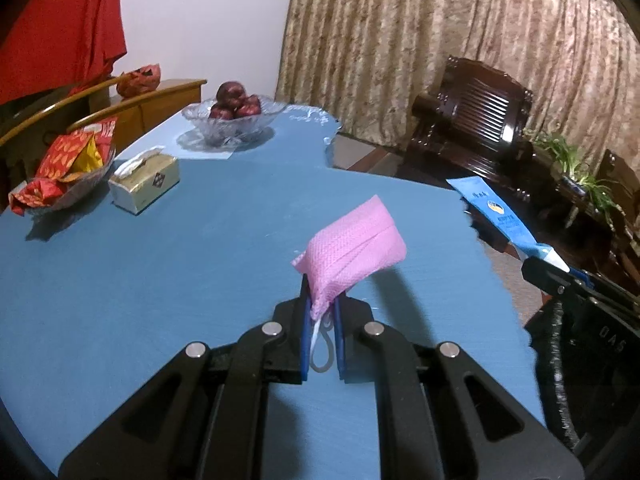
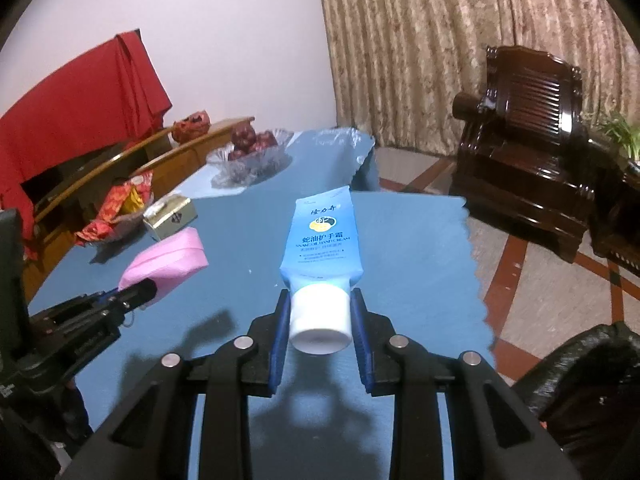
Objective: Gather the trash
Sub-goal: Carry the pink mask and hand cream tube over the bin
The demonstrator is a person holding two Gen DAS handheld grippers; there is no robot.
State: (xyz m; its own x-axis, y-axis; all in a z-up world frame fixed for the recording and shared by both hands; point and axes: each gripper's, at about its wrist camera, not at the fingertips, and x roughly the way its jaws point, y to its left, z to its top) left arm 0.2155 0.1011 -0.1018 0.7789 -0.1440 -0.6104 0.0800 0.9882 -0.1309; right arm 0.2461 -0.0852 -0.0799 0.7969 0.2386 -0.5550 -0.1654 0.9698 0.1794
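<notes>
Above the blue table (image 1: 120, 280), the left gripper (image 1: 322, 304) pinches a folded pink mask (image 1: 352, 248) — the right gripper (image 2: 320, 316) clamps a blue hand-cream tube (image 2: 320, 236) by its white cap (image 2: 320, 316).

A pink woven-textured cloth mask (image 1: 349, 240) and a glossy blue plastic hand-cream tube (image 2: 320, 236) with a smooth white cap, above a matt blue tablecloth (image 1: 160, 272); cut-glass bowl (image 1: 234, 120), crinkled foil wrappers (image 1: 68, 160), polished dark wooden armchair (image 2: 528, 136), heavy patterned curtain (image 1: 440, 32).
</notes>
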